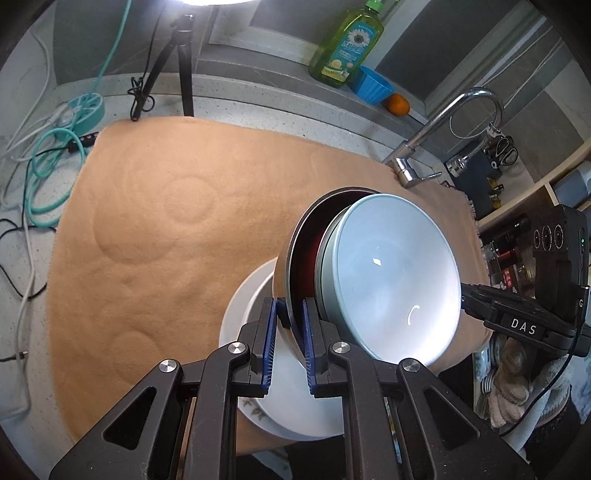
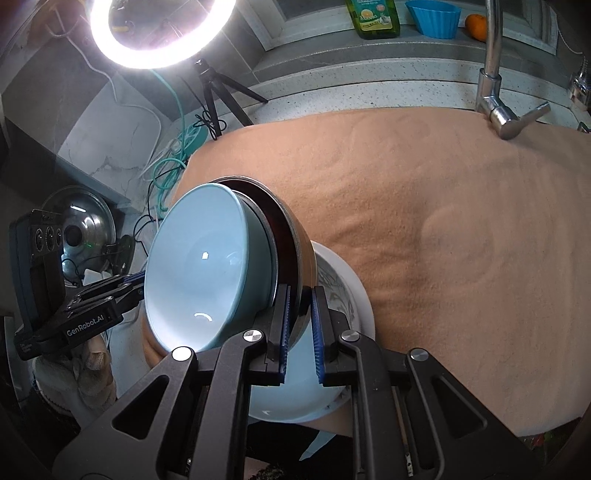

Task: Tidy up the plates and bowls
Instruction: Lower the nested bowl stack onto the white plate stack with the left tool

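Cables [image 1: 44, 162]: teal and white loops are seen at the far left of the bench [image 1: 258, 99], just off the mat's edge.
Tripod [image 1: 177, 55]: black legs are planted at the back edge of the mat; the ring light [image 2: 162, 33] above it is caught glaring in the right wrist view.
Mat [image 1: 166, 221]: an orange cloth is spread over the bench, round dents pressed into its nap.
White plates [image 1: 255, 295]: a stack is seen on the near part of the mat, right under the held bowls.
Left tool [image 1: 290, 332]: its blue pads are clamped on the rim of the dark bowl [image 1: 295, 258], one pad outside the wall, one inside.
Dark bowl: held tilted on edge above the white plates, red inside, with the light blue bowl [image 1: 395, 273] nested in it.
Light blue bowl: carried inside the dark one, its opening turned sideways.
Right tool [image 2: 299, 325]: pads are closed on the opposite rim of the same dark bowl, so the pair is gripped from both sides.
Back ledge: a green soap bottle [image 1: 347, 44], a blue cup [image 1: 373, 85] and an orange [image 1: 398, 104] are lined up.
Faucet [image 1: 443, 125]: chrome, standing at the mat's far right corner.
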